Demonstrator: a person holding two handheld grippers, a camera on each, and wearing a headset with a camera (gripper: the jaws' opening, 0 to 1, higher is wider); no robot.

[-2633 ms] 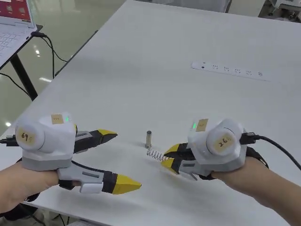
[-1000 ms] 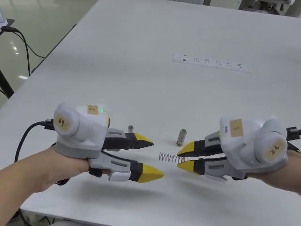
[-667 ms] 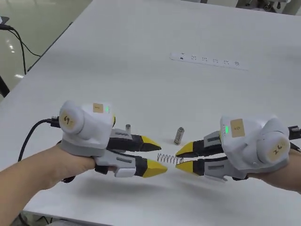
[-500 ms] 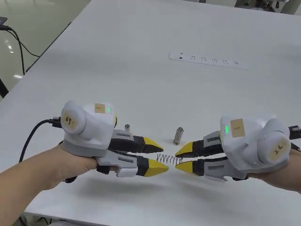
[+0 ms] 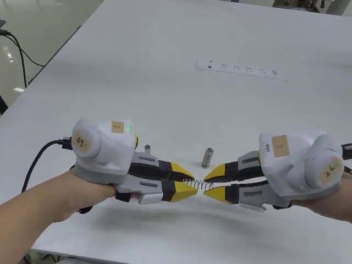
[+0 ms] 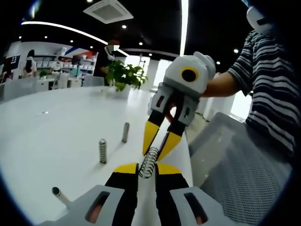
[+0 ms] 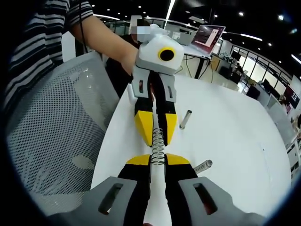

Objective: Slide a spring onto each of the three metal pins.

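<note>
Sprung pin behind spring (strip beyond)

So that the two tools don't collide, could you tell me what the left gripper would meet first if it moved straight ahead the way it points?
The spring, whose near end sits between the left gripper's jaws; just beyond it, the right gripper faces it head-on, holding the far end.

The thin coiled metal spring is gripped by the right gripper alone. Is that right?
Not quite: both grippers hold the thin coiled metal spring, the left gripper pinching one end and the right gripper the other, as the left gripper view shows.
</note>
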